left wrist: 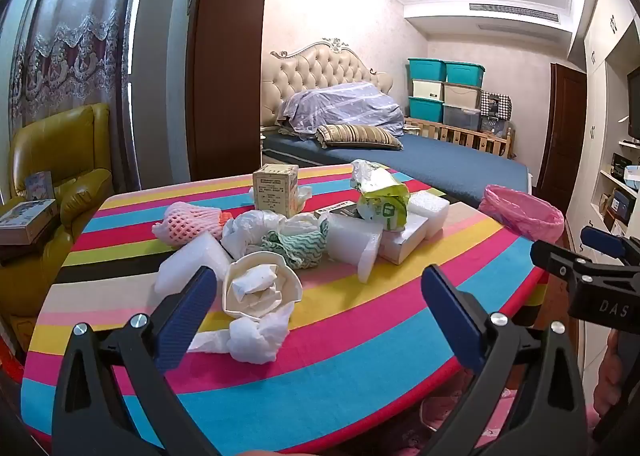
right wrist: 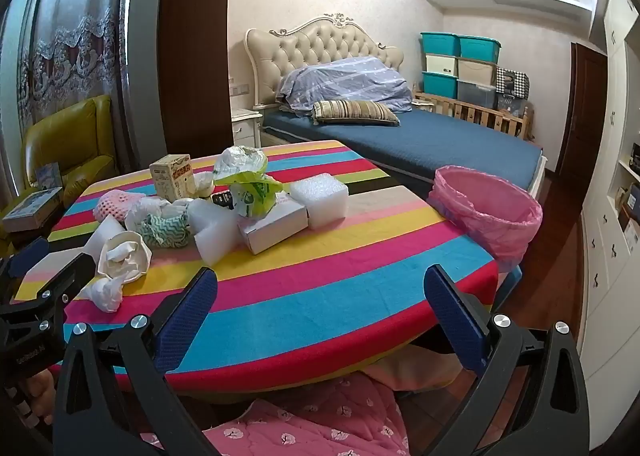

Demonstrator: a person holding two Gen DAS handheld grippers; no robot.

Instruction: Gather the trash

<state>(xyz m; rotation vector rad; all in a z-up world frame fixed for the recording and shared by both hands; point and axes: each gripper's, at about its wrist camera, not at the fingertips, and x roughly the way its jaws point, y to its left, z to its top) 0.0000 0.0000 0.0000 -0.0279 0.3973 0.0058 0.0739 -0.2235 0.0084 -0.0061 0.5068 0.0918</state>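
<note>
A pile of trash lies on the striped table (left wrist: 360,336): a crumpled white paper bowl (left wrist: 260,288) (right wrist: 126,260), a tissue wad (left wrist: 256,336), pink foam net (left wrist: 188,222), green-patterned cloth (left wrist: 296,246), white foam blocks (left wrist: 430,212) (right wrist: 318,196), a white carton (right wrist: 276,226), a green-and-white bag (left wrist: 382,200) (right wrist: 252,192) and a small beige box (left wrist: 276,190). A bin with a pink liner (left wrist: 520,214) (right wrist: 486,208) stands at the table's right edge. My left gripper (left wrist: 318,320) is open, just short of the bowl. My right gripper (right wrist: 320,322) is open over bare cloth.
A yellow armchair (left wrist: 64,160) with books stands to the left of the table. Behind it is a bed (right wrist: 420,140) with stacked storage boxes (right wrist: 460,64). White shelves (right wrist: 624,196) line the right wall. A pink quilted lap (right wrist: 312,424) shows below the table edge.
</note>
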